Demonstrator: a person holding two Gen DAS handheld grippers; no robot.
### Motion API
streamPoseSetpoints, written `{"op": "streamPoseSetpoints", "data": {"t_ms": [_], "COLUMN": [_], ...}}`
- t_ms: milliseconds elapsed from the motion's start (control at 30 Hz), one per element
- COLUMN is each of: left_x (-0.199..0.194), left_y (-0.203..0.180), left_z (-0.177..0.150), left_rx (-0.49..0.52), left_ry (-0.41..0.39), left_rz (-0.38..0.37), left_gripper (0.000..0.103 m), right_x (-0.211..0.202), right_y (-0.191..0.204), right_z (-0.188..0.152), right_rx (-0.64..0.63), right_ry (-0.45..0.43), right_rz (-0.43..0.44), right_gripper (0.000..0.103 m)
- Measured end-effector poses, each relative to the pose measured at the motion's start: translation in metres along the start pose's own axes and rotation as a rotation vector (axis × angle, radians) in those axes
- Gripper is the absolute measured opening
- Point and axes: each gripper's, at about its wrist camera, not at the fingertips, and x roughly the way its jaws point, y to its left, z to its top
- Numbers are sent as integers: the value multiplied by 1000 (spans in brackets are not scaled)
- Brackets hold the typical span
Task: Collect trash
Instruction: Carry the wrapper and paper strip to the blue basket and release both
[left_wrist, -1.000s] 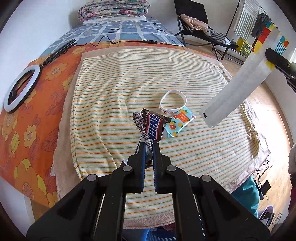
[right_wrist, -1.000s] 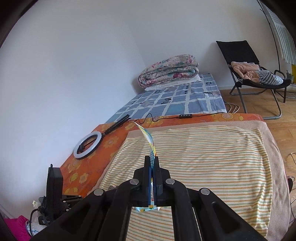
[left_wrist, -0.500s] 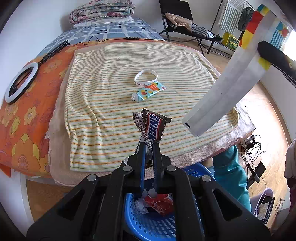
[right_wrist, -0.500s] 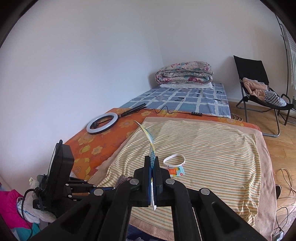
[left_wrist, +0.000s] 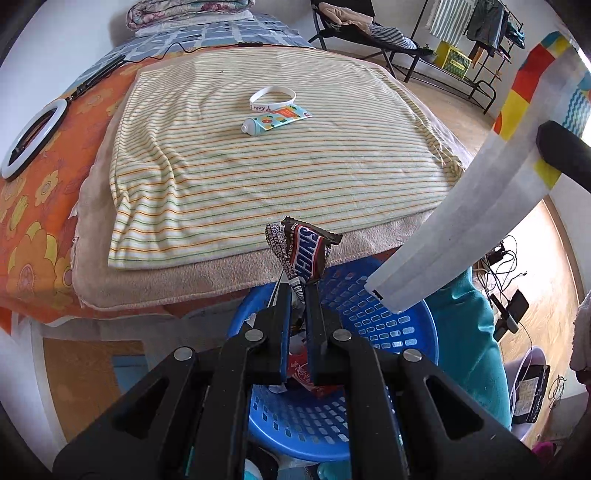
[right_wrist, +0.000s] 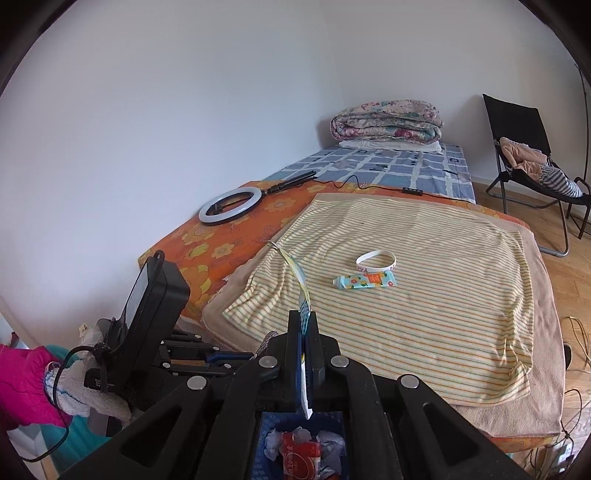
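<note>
Wrappers: 2, 1 clamped upright in each gripper — candy wrapper (left_wrist: 308, 254) in left gripper (left_wrist: 294, 291), long strip wrapper (right_wrist: 300, 291) in right gripper (right_wrist: 303, 325).

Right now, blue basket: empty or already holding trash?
Already holding trash. The blue basket shows a red wrapper and crumpled white paper inside, below both grippers.

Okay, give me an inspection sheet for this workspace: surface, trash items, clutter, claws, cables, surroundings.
Surface: striped towel spread over a bed.
Job's things: Snickers wrapper in the left claw; long white wrapper in the right claw; blue basket below, trash already inside.
Clutter: white wristband and small tube on the towel.
Claws: both shut on wrappers, over the basket.
Cables: ring light lead; loose wires on the floor.
Surroundings: folded quilt, black chair.
</note>
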Motion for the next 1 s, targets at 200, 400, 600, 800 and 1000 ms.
{"op": "streamPoseSetpoints", "data": {"t_ms": [200,400,600,800,1000], "left_x": [14,26,42,50,55], "left_y": [0,-4,-11,-15,-15], "left_z": [-15,-28,-42,-49,-51], "left_rx": [0,11,28,33,29], "left_ry": [42,88,152,188,212], "left_rz": [-11,-26,-31,-38,-44], "left_gripper": [5,5,5,5,13], "right_x": [4,13,26,38,46], "right_y": [1,3,-5,-9,-13], "right_z": [-29,-55,-77,-94,-109], "right_rx": [18,20,56,76,96], "right_ry": [56,103,160,209,248], "right_rz": [1,-18,-28,-32,-36], "right_gripper": [0,0,0,0,2]}}
